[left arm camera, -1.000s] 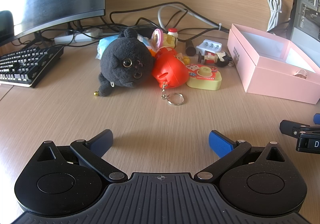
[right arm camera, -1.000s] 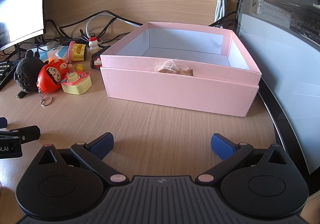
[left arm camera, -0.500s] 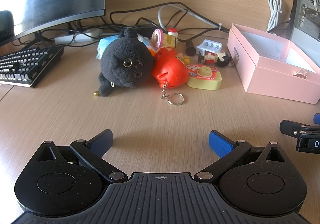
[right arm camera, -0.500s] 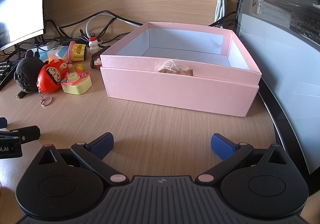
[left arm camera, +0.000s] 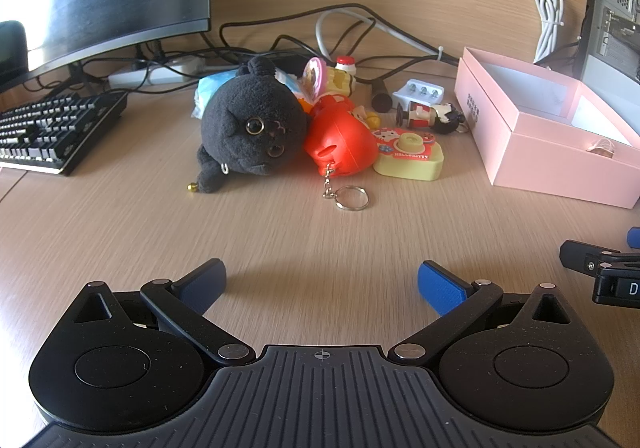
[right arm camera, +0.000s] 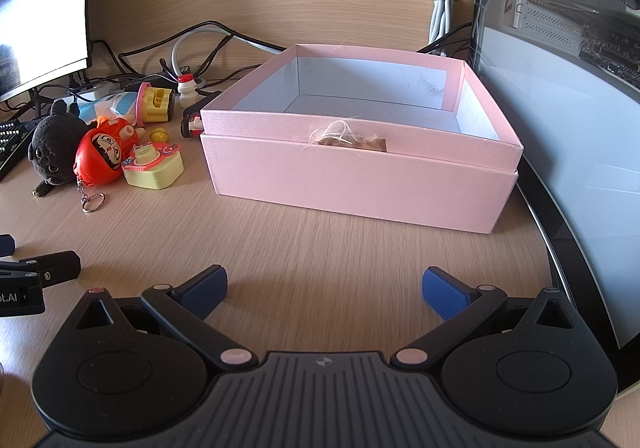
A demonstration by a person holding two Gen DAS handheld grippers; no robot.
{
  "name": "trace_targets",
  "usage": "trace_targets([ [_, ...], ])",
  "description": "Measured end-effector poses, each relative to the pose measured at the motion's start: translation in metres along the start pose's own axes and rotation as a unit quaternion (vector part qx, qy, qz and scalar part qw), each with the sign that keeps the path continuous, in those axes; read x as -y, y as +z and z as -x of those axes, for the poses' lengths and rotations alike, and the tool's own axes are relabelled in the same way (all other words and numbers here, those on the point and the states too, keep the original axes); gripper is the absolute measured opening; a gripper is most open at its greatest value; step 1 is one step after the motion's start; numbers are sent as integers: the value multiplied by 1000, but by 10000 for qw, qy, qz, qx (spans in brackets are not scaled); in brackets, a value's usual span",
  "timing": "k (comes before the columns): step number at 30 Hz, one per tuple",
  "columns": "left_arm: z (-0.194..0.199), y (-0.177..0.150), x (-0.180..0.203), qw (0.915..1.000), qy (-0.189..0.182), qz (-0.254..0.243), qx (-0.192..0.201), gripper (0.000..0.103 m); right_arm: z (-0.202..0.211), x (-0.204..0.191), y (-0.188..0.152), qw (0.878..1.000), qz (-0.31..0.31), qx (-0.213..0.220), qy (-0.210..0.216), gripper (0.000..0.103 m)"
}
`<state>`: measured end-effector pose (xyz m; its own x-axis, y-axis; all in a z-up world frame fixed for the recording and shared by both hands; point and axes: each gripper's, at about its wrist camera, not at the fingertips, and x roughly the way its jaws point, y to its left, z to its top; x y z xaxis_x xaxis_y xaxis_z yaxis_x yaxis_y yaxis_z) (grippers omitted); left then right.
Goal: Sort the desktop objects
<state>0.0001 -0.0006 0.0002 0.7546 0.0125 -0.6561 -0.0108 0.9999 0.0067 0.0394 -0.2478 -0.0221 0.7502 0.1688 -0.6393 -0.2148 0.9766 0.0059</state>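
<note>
Toys (left arm camera: pixel 320 124) and both grippers unmoved, as before.

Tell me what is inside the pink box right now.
The pink box shows only bare white walls and the far strip of floor in the right wrist view. Its near wall hides the front of the floor, so something low there cannot be ruled out. Both grippers are open.
</note>
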Motion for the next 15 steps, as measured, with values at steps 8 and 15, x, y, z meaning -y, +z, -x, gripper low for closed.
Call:
trace_targets([
  [8,1,1,0,10000,-11,-20,-25,103,-7,1,5,9999,-89,5,-87,103],
  [15,-2,5,-3,9997,-107,-136,-169,103,-8,3,10,9996,-15,-267,29,103],
])
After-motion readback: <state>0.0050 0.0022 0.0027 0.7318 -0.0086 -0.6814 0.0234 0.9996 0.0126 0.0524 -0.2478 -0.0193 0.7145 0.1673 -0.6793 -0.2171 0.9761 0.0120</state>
